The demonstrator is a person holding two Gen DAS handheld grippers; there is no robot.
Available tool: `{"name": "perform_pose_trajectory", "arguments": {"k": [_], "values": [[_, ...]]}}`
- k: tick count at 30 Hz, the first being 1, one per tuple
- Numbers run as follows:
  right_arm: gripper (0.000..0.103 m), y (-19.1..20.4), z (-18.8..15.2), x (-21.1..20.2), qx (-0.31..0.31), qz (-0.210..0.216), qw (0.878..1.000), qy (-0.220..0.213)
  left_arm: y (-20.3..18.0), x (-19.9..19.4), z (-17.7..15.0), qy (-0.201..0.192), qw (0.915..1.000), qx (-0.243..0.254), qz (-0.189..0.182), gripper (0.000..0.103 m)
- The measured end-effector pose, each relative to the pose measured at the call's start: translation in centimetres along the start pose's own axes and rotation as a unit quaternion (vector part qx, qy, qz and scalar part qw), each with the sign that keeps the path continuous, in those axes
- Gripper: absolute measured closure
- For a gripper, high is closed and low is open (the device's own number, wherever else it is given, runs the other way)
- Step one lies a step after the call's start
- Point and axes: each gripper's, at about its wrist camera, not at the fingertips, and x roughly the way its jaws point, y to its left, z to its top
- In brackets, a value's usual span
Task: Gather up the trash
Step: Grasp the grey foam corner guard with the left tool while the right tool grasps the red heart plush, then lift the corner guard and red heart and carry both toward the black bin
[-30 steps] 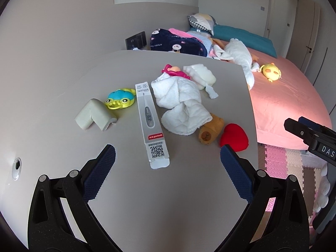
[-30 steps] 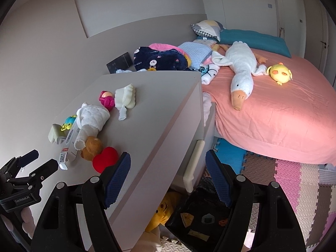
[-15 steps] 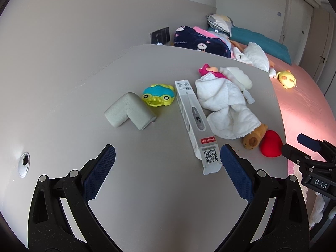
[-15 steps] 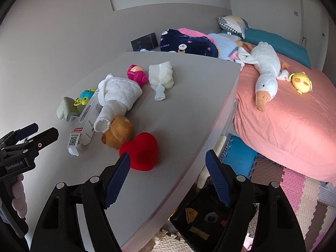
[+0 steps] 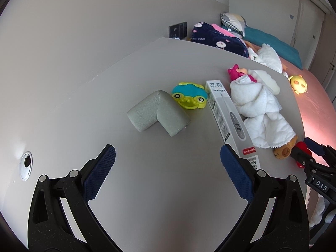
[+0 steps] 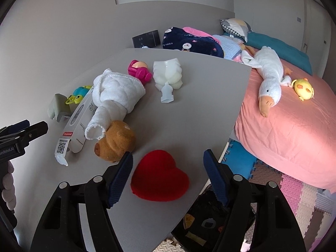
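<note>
Two grippers hover over your counter (image 5: 147, 189): the left gripper (image 5: 168, 175) has spread jaws framing the grey foam corner guard (image 5: 158, 113) just ahead, likely your trash; the right gripper (image 6: 168, 178) is closing, jaws empty, above the red heart cushion (image 6: 159, 177).

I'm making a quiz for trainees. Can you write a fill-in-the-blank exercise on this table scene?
1. The red plush between the right gripper's closing jaws is shaped like a ____.
2. The thermometer box lies between the white towel and the ____ toy.
3. The plush goose lies on the ____.

Missing: heart; frog; bed
</note>
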Motion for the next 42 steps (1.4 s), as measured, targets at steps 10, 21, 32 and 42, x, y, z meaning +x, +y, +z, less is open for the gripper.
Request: {"name": "perform_pose_trajectory", "arguments": {"k": [10,21,32,42], "values": [[0.058,-0.6,0.5,0.7,0.021,-0.006,0.999,-0.024,1.7,2.3,1.6,-0.003,0.9998,-0.015,0.010,0.006],[0.058,-0.6,1.7,1.3,0.030,0.001,0.999,-0.020,1.7,4.9,3.2,0.008,1.0000,-0.005,0.003,0.006],[0.058,-0.4,1.9,1.5,0.030,0.002,0.999,-0.017,1.8,6.5,3.7,0.015,0.9999,-0.007,-0.003,0.023],[0.058,-0.3,1.7,-0.2,0.032,0.011,0.999,-0.026,2.3,3.9,3.1,-0.006,0.9997,-0.018,0.016,0.027]]}}
